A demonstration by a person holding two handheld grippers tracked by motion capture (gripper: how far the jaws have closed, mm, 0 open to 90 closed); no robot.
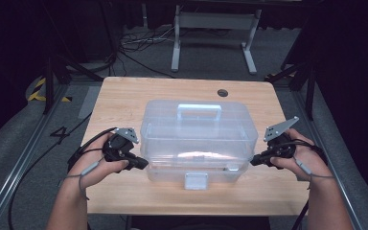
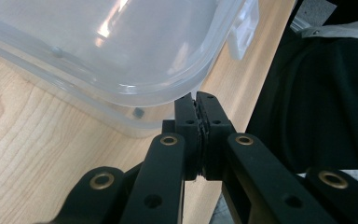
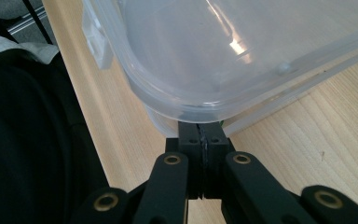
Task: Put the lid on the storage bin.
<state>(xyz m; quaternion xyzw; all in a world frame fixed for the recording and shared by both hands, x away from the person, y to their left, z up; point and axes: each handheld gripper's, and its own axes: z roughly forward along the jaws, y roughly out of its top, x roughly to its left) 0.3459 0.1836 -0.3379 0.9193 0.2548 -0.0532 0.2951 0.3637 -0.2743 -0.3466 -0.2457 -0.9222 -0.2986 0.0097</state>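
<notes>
Clear lidded box (image 1: pixel 199 139) sitting mid-worktop (image 1: pixel 124 96), seemingly empty, left gripper (image 1: pixel 141 164) at nine o'clock, right gripper (image 1: pixel 255 161) at three, jaws clenched, pressing under lid rim.

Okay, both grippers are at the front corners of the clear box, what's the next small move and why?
Probably lift both tips gently together to raise the lid. The left gripper and right gripper are both shut, each with its tip tucked under the lid's overhanging rim at a front corner of the clear plastic box, which sits on the wooden table.
</notes>
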